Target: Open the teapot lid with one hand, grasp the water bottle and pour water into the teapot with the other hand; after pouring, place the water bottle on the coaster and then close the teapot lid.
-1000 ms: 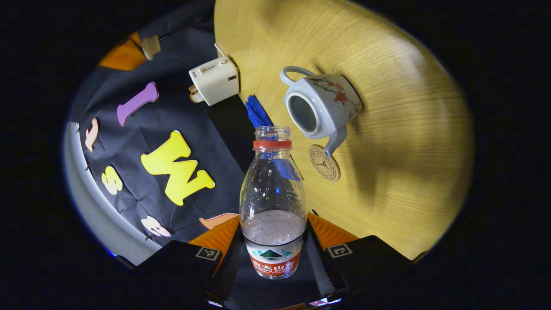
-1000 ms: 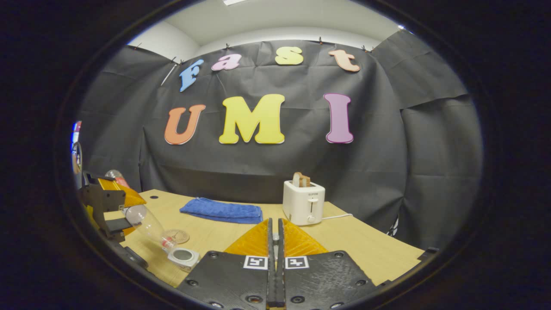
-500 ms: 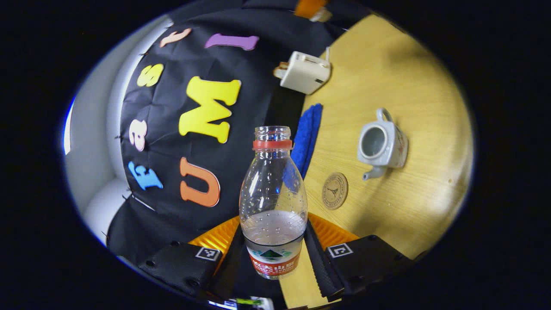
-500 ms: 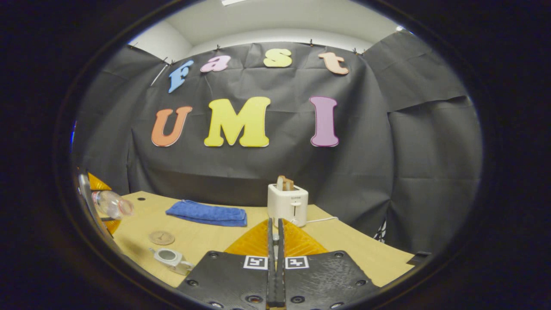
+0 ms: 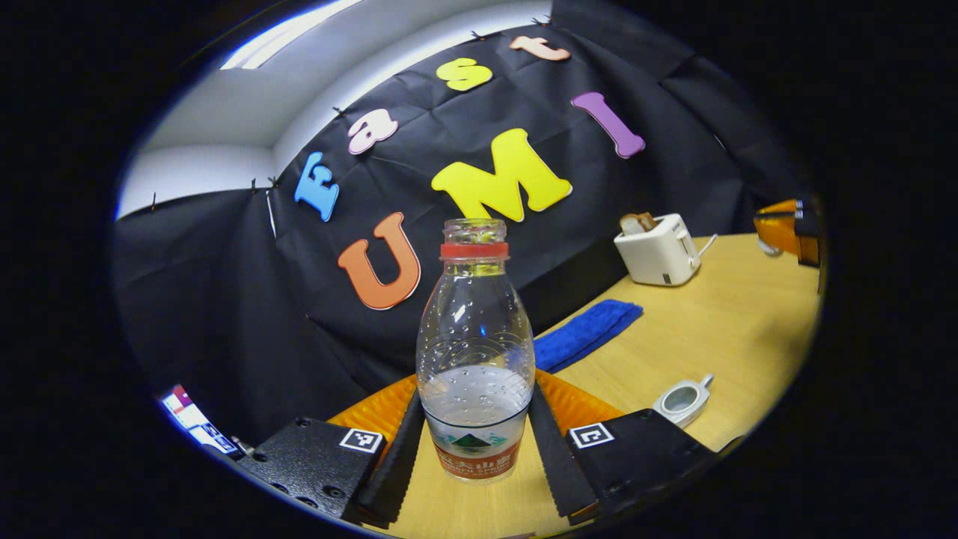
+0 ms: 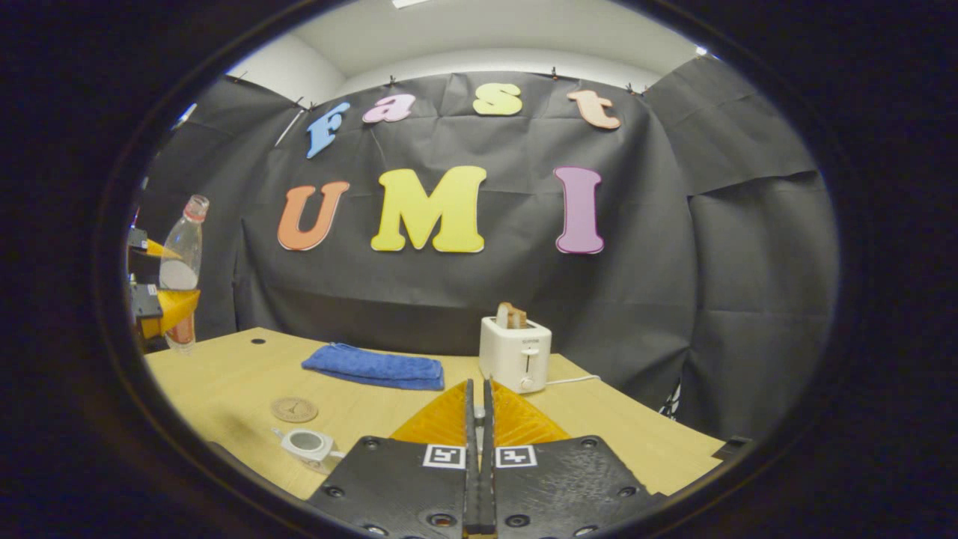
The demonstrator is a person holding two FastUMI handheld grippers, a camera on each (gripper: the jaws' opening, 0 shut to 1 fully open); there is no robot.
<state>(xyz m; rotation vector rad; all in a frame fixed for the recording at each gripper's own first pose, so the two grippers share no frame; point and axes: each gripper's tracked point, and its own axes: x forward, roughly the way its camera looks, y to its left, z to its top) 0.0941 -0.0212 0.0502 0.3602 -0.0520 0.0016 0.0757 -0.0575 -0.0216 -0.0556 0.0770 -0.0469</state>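
The clear plastic water bottle with a red neck ring (image 5: 474, 352), tipped mouth-down over the open pale blue teapot (image 6: 307, 444) a second ago, now stands upright at the far left of the right gripper view, lifted well away from the teapot

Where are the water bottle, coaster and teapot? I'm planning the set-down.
water bottle (image 5: 474, 337): left gripper view, clear body above the label.
coaster (image 6: 294, 409): right gripper view, centre of the round disc.
teapot (image 6: 306, 443): right gripper view, rim of the open mouth.
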